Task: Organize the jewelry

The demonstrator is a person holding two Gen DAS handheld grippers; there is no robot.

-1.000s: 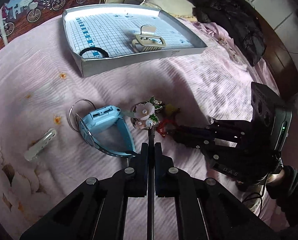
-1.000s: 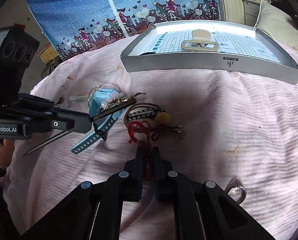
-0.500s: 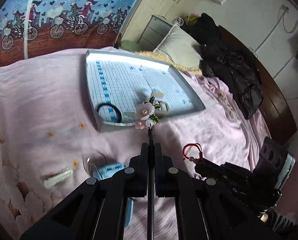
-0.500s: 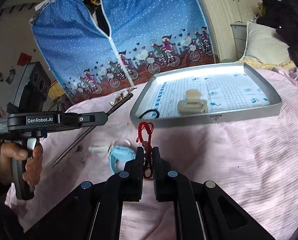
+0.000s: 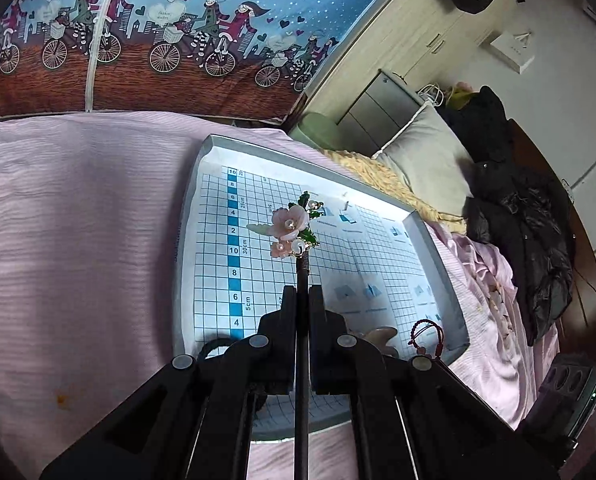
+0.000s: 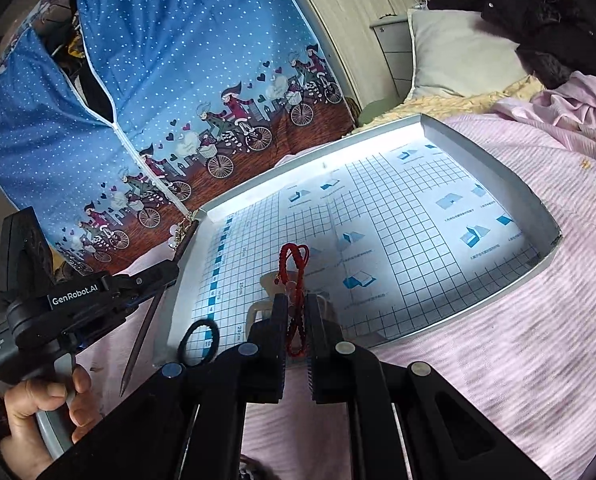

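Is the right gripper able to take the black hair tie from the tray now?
Probably not yet. The right gripper is shut on the red cord bracelet, so its jaws are occupied; the black hair tie lies uncovered in the tray nearby.

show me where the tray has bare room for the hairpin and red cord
The grey gridded tray is bare across its middle and far right side, up to the far wall. Crowded only at the near-left corner: black hair tie and beige claw clip.

Tray [image 6: 530, 200] middle lies open; hair clip [image 6: 266, 280] and hair tie [image 6: 198, 342] crowd its near end.
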